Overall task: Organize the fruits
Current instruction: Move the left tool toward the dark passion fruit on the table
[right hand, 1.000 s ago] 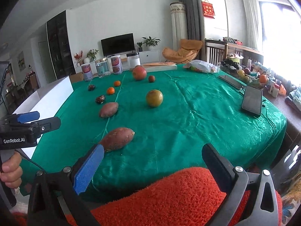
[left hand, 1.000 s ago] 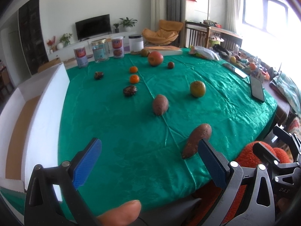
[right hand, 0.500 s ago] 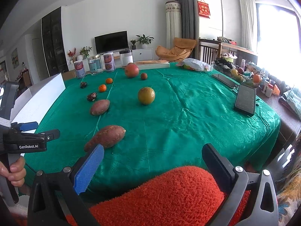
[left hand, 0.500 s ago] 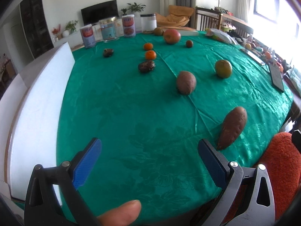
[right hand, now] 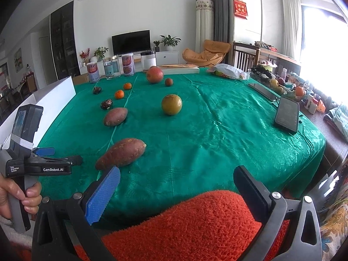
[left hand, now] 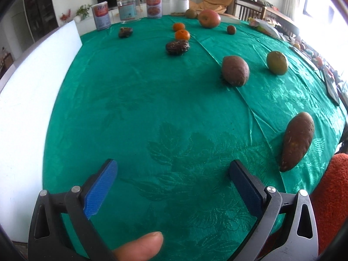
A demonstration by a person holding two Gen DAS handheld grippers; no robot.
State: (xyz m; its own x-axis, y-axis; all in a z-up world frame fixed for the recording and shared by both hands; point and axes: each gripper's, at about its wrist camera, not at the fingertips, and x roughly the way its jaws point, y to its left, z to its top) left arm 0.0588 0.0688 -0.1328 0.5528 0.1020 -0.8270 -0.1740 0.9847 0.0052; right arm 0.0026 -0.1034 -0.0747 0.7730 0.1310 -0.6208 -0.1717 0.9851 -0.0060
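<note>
Fruits lie spread on a green tablecloth [left hand: 152, 100]. A long sweet potato [left hand: 296, 140] lies at the near right, also in the right wrist view [right hand: 121, 153]. A rounder sweet potato [left hand: 235, 70] and a green-yellow fruit [left hand: 277, 62] lie farther back. Two small oranges [left hand: 182, 34], two dark wrinkled fruits [left hand: 177, 46], a red apple [left hand: 209, 18] and a small brown fruit [left hand: 231, 29] lie beyond. My left gripper [left hand: 173, 179] is open and empty over bare cloth, left of the long sweet potato. My right gripper [right hand: 176, 187] is open and empty above an orange cushion [right hand: 184, 224].
A white open box [left hand: 32, 91] stands along the table's left edge. Several cans and jars [left hand: 130, 7] stand at the far edge. A phone [right hand: 287, 114], a tablet and clutter lie at the right side. A book and a bag lie at the back right.
My left gripper has moved forward over the table and tilted down, so the fruits look nearer. My right gripper has shifted slightly. Both stay open.
</note>
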